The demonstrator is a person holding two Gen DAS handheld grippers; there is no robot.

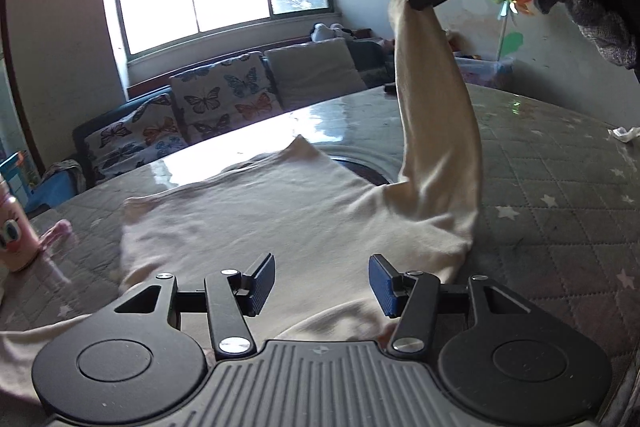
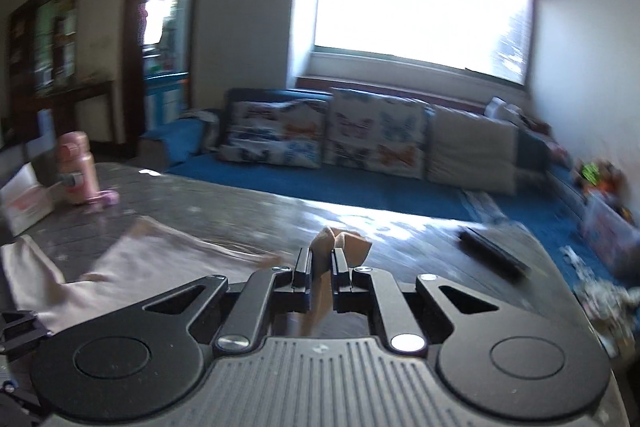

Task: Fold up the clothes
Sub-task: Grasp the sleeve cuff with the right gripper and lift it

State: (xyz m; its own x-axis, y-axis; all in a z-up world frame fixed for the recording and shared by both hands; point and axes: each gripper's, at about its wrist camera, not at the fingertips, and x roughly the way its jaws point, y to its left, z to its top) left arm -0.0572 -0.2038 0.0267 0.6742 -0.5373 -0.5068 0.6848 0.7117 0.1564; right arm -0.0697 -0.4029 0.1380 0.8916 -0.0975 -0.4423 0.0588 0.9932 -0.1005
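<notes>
Right wrist view, sleeve pinched between jaws (raised), shirt below

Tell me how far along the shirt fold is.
Done: the cream shirt lies spread flat on the quilted table cover. In hand: the right gripper is shut on the sleeve end, lifted above the table. The left gripper is open above the hem. Left: both sleeves and the body folds.
</notes>
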